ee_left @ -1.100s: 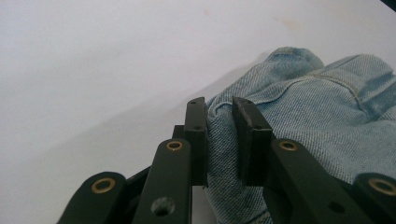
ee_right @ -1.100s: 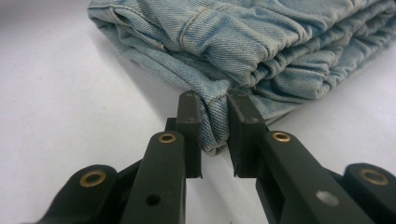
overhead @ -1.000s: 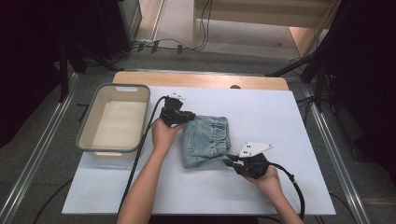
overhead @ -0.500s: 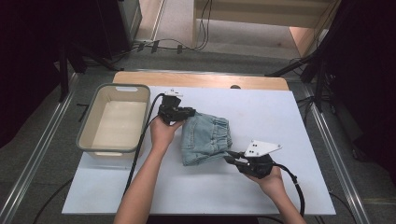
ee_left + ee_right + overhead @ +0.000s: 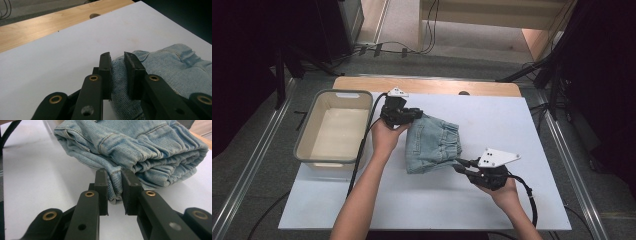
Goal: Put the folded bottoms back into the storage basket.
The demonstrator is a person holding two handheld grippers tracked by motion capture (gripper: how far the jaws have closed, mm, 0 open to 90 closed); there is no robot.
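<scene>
A folded piece of light blue denim (image 5: 434, 142) lies in the middle of the white table top (image 5: 492, 210). My left gripper (image 5: 418, 114) is at the denim's far left corner, and its jaws are shut on a fold of the denim (image 5: 118, 75). My right gripper (image 5: 458, 164) is at the near right corner, with its jaws shut on a hemmed edge of the denim (image 5: 113, 182). The bundle (image 5: 140, 147) is bunched and layered beyond the right jaws.
A grey plastic tub (image 5: 334, 127) stands at the left of the table, with nothing visible inside. A wooden strip (image 5: 427, 86) runs along the far edge. Cables (image 5: 359, 155) trail from both grippers. Bare white surface lies to the right of the denim.
My right gripper has shifted a little to the right and the left a little away, both still holding the denim. The denim bundle has moved slightly with them.
</scene>
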